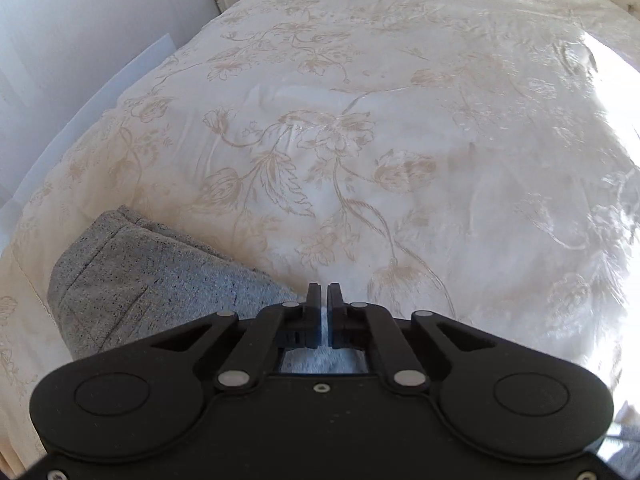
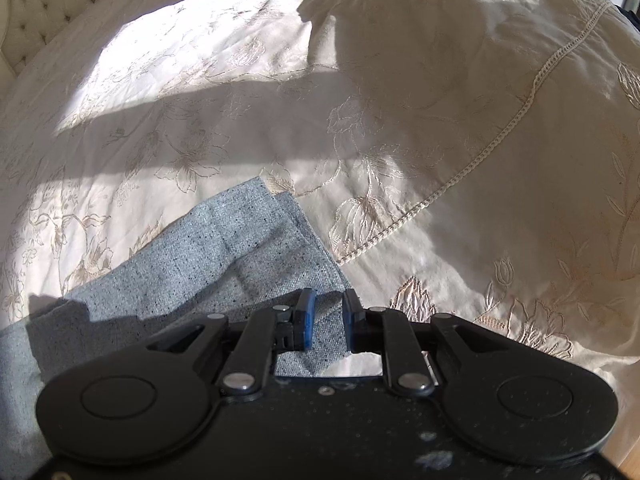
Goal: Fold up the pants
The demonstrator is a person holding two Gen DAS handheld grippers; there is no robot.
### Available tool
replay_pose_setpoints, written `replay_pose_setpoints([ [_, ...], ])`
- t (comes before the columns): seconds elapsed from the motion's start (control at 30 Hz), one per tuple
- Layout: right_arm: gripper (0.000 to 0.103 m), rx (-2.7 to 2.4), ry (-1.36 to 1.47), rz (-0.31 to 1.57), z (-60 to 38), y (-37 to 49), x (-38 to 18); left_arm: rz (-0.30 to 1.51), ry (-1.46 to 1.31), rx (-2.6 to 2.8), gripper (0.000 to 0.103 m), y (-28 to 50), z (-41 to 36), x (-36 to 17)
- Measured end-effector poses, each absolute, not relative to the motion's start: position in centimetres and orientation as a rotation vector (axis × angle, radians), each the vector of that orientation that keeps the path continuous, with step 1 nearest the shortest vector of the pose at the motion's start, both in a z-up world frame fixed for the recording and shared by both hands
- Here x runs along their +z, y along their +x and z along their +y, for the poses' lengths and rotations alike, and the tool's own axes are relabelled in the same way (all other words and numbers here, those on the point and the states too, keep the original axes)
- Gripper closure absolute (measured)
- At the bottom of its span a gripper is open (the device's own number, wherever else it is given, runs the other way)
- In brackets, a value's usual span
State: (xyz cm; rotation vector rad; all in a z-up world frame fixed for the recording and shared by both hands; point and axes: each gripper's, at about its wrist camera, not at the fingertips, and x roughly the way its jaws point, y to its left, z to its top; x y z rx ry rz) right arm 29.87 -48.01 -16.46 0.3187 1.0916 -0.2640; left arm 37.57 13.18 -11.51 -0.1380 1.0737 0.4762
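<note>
The left gripper [image 1: 324, 294] has its fingers [image 1: 314, 300] almost together, with only a thin slit between them and no cloth visible in it. Just to the left of them lie the grey pants [image 1: 140, 280], folded in thick layers, near the left edge of the bed [image 1: 360, 120]. The right gripper [image 2: 329, 304] has its fingers [image 2: 307, 320] apart, and a corner of the pants [image 2: 224, 256] lies between them; I cannot tell if the pads touch the cloth. From there the pants lie flat on the cream cover with flowers. A tufted headboard [image 2: 44, 4] is at the far edge.
</note>
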Motion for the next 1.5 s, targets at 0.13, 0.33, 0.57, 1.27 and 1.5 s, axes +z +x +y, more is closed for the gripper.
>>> replay_pose_setpoints([
  [0.13, 0.076, -0.234, 0.268, 1.087, -48.0, 30.4, -16.6, 1.102, -0.151, 0.404, 0.092, 34.5, 11.1, -10.8],
  [0.33, 0.072, -0.128, 0.251, 1.099, -48.7, 31.4, -17.9, 1.162, -0.158, 0.346, 0.092, 29.9, 7.6, -10.8],
  [0.57, 0.072, -0.038, 0.273, 1.062, -48.8, 32.5, -17.6, 1.22, -0.181, 0.315, 0.092, 26.6, 4.6, -11.1],
  [1.27, 0.096, -0.101, 0.252, 1.142, -50.2, 29.5, -15.6, 1.259, -0.109, 0.208, 0.092, 24.4, -0.5, -11.0],
  [1.5, 0.086, -0.136, 0.233, 1.131, -50.4, 28.4, -16.0, 1.251, -0.08, 0.214, 0.092, 25.9, 0.3, -11.1],
])
